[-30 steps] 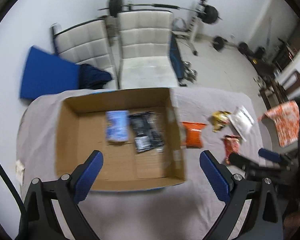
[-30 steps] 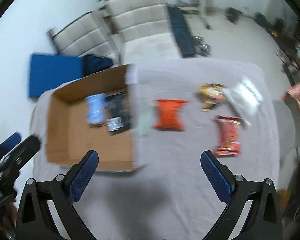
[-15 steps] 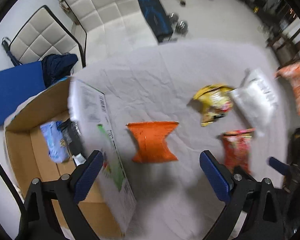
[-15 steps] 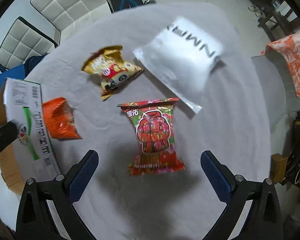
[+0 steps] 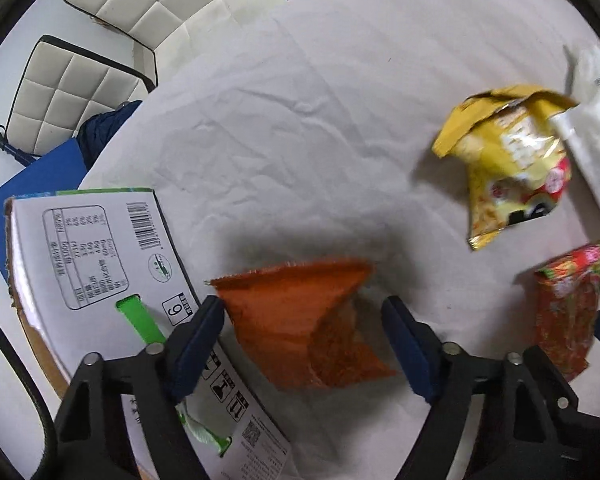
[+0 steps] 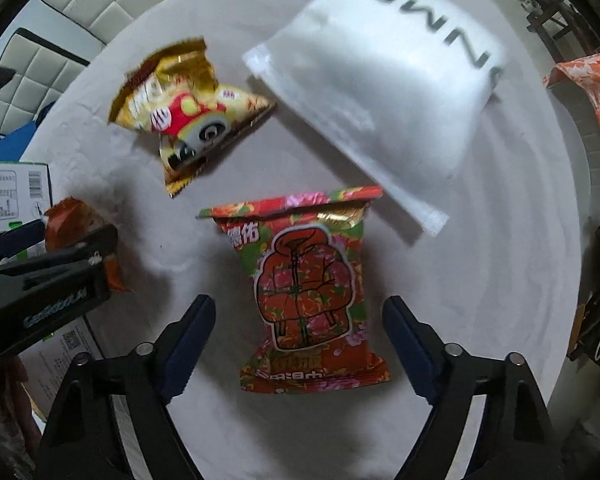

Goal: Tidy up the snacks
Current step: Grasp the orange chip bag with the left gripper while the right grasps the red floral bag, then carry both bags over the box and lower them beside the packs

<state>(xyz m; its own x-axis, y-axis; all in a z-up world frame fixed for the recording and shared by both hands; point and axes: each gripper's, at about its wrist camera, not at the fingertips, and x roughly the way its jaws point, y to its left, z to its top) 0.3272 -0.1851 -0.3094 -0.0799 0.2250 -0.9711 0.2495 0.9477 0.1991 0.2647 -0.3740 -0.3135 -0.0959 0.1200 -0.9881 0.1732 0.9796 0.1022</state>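
While both grippers are being pointed down at it, the tabletop is being shown under a creased pale cloth, with everything on it lying flat. Along its left edge a printed box is being seen from outside, its white side panel with a barcode and a green stripe turned toward the cameras; the inside is not being shown. At the far right a white pouch with grey lettering is being shown as the largest pack, one edge just beside the yellow bag. Just nearer than those two, the red floral pack is being framed between the blue pads of the right gripper; the jaws have just been closing and are being held about half open, a clear strip of cloth showing on either side of the pack, so nothing is being gripped. Between the box and the yellow bag, the orange bag is being straddled by the left gripper, whose jaws have likewise just been closing. Its left pad is being shown at the bag's upper left corner, apparently touching it, while the right pad is being kept off the bag's right side, so no hold is being made. In the right wrist view the left gripper is being seen at the left edge, over that orange bag.
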